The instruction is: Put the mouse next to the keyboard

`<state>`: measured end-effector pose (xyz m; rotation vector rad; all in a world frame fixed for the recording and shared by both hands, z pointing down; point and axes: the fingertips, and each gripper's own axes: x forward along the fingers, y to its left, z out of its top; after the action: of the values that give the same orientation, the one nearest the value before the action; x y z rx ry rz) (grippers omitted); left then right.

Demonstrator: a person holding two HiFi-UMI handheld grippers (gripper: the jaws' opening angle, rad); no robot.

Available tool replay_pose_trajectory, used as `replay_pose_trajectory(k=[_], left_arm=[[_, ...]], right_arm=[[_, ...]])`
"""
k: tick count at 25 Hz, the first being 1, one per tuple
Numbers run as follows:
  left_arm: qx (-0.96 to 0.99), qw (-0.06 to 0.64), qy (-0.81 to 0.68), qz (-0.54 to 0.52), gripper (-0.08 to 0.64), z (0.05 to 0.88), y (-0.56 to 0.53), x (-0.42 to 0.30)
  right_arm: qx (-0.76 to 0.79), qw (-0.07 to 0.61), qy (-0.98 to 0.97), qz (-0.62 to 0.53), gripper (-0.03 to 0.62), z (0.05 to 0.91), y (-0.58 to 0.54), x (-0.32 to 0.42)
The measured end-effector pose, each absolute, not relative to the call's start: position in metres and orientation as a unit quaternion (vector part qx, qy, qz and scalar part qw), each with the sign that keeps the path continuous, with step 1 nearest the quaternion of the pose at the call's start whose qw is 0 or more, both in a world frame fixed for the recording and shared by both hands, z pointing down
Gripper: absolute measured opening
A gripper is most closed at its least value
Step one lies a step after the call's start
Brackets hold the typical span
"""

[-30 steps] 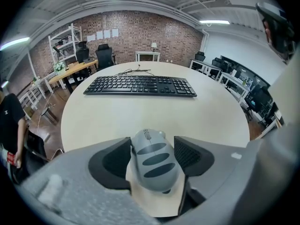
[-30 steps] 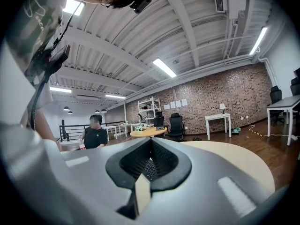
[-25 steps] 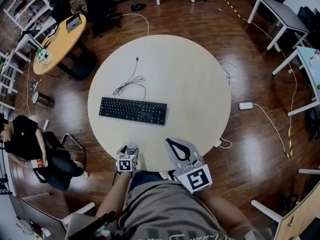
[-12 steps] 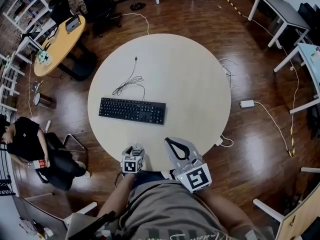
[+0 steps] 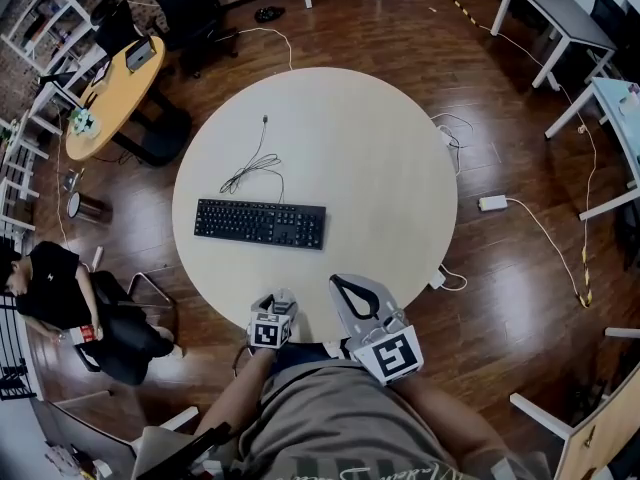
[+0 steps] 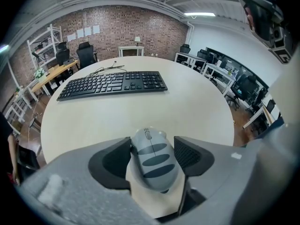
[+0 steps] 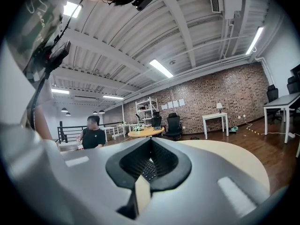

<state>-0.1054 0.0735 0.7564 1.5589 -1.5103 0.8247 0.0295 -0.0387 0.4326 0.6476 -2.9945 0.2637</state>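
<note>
grey mouse (image 6: 152,165): was clamped between the left gripper (image 6: 152,146) pads, at the table (image 5: 380,168) near edge.
right gripper (image 7: 151,144): jaws were pressed together, nothing held.
keyboard (image 5: 260,223): was laid mid-table, well apart.
carry: mouse was best kept level, lowered just beside the keyboard's right end, then released.

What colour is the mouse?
The mouse is light grey with darker grey oval stripes, clearest in the left gripper view.
</note>
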Motion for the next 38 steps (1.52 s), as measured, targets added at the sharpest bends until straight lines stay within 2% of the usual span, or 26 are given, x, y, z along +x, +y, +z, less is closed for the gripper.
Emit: replay_pose_trajectory(k=[23, 38], left_arm=[[0.646, 0.405, -0.56, 0.324, 0.302, 0.759, 0.051, -0.046], [0.697, 0.372, -0.5, 0.355, 0.304, 0.763, 0.026, 0.002]], right_arm=[[0.233, 0.048, -0.967, 0.092, 0.005, 0.451, -0.044, 0.057], [0.276, 0.064, -0.954, 0.101, 0.005, 0.466, -0.059, 0.081]])
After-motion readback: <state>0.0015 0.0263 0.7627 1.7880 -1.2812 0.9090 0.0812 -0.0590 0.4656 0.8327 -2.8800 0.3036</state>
